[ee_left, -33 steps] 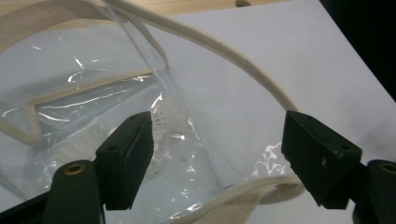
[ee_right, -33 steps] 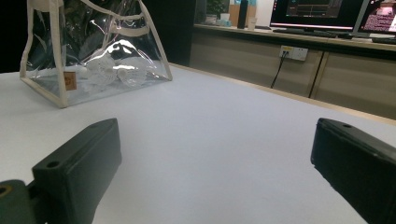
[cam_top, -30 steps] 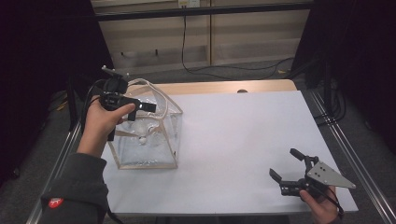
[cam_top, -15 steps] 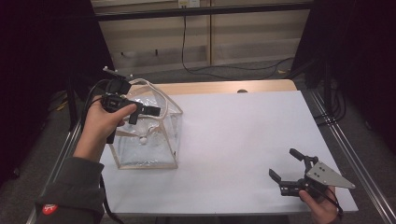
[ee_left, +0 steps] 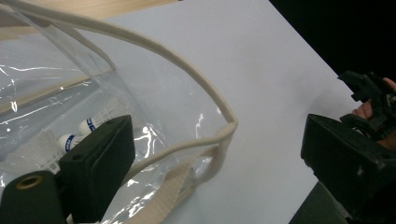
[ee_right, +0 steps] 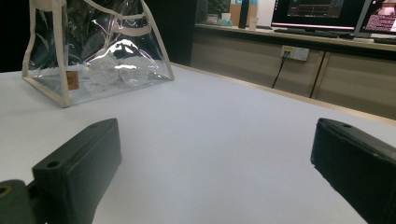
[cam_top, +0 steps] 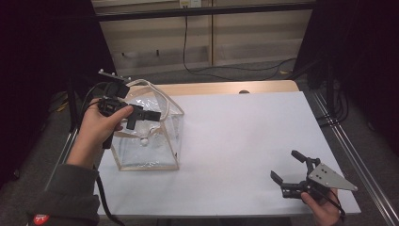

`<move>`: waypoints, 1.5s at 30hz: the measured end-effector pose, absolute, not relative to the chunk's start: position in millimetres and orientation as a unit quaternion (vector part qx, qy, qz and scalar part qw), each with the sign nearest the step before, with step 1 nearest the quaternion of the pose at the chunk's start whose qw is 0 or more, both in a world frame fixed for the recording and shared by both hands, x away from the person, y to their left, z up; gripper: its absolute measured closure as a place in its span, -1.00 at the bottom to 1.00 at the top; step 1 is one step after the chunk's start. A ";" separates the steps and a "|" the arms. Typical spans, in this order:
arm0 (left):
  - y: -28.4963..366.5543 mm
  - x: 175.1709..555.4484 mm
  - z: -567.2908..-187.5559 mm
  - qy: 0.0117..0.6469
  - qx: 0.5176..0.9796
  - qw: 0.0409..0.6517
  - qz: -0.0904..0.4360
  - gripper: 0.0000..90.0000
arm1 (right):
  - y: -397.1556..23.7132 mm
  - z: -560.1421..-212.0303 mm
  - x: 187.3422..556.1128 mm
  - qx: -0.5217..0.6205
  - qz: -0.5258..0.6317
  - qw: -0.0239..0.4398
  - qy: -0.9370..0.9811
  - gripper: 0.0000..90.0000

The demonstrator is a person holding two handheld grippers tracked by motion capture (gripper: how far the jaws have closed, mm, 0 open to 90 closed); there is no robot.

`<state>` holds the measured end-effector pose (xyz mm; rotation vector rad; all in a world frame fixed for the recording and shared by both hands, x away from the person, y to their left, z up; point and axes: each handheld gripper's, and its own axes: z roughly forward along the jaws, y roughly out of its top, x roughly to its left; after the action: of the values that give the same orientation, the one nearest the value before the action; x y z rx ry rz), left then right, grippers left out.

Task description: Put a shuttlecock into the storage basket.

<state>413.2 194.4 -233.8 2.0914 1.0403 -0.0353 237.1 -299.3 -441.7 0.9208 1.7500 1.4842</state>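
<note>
Left gripper [cam_top: 149, 114] held over the open mouth of the clear bag [cam_top: 162, 141], fingers [ee_left: 100, 163] apart and just lately spreading wider, nothing pinched between them; seen from the left gripper view, one finger inside the bag's mouth against the clear film, the other [ee_left: 350, 168] outside it, with the cream rim [ee_left: 187, 65] and one corner of the bag running through the gap, untouched by the pads as far as can be told. Inside the bag, low down, white shuttlecocks [ee_left: 77, 133] with blue bands at their caps, lying on the bottom; from the right gripper view, the same pale feathered shapes [ee_right: 116, 65] visible through the wall. Bag standing upright on the left part of the white worktop [cam_top: 244, 141], cream-edged, a looped handle [cam_top: 146, 84] rising at its far side. Left hand [cam_top: 96, 129] wrapped around the gripper body, sleeve coming in from the lower left. Right gripper [cam_top: 289, 172] well apart from the bag, near the front right corner of the worktop, fingers [ee_right: 77, 168] spread wide and empty, just above the white surface, grey plate [cam_top: 331, 176] on top, right hand [cam_top: 322, 209] beneath it.
</note>
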 end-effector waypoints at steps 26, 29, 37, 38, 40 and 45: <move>185.0 395.1 -246.0 0.375 0.843 0.384 -0.032 -0.79 | -298.7 -441.6 236.9 0.352 0.566 0.329 0.669 -0.96; 184.9 393.3 -247.5 0.372 0.845 0.383 -0.033 -0.79 | -298.4 -441.6 236.7 0.352 0.566 0.327 0.670 -0.96; 182.6 390.1 -252.4 0.363 0.848 0.385 -0.038 -0.79 | -298.4 -441.4 236.7 0.350 0.567 0.328 0.670 -0.96; 182.0 389.4 -252.9 0.363 0.848 0.385 -0.038 -0.79 | -298.7 -441.5 236.7 0.350 0.566 0.329 0.670 -0.96; 181.0 388.1 -253.8 0.359 0.849 0.386 -0.040 -0.80 | -298.5 -441.4 236.7 0.351 0.568 0.328 0.669 -0.96; 178.5 384.7 -256.9 0.350 0.852 0.387 -0.041 -0.81 | -298.5 -441.3 236.4 0.350 0.566 0.328 0.670 -0.96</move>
<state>384.7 178.5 -256.9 2.1677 0.8916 -0.1036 236.4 -298.5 -441.3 0.9159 1.7544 1.4818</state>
